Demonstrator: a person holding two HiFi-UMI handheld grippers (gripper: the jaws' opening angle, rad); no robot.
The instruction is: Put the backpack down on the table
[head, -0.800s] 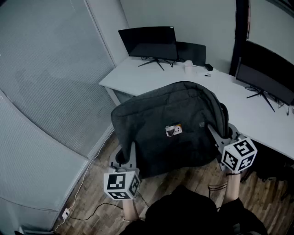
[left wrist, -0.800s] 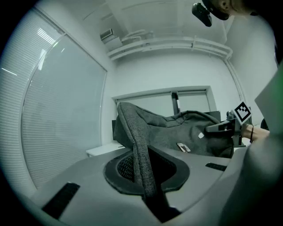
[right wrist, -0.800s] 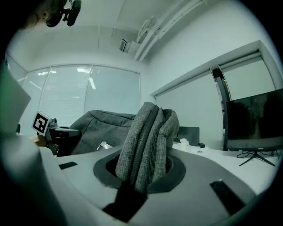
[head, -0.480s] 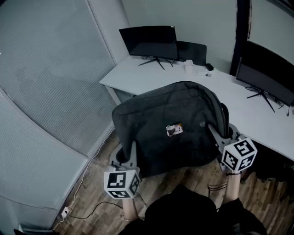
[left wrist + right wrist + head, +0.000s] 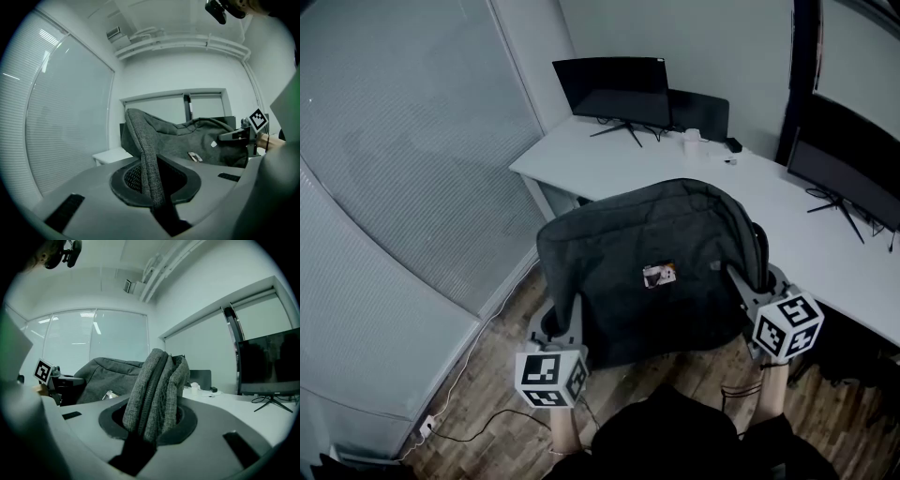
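Head view: a charcoal backpack (image 5: 661,272) of coarse woven cloth, dome-shaped at the top, with a small pale tag (image 5: 658,275) on its face, hangs stretched between the two grippers; its upper part lies before the near edge of the smooth white table (image 5: 609,164), its lower edge over the plank floor (image 5: 487,394); whether it touches the table cannot be told. Both forearms reach forward from the bottom of the view, the grippers roughly level. The left gripper (image 5: 567,317) has its jaws almost together, pinched on a thin fold at the bag's left edge; the right gripper (image 5: 746,286) stands a little wider, clamped on a thick bunched fold of the same cloth at the right side.
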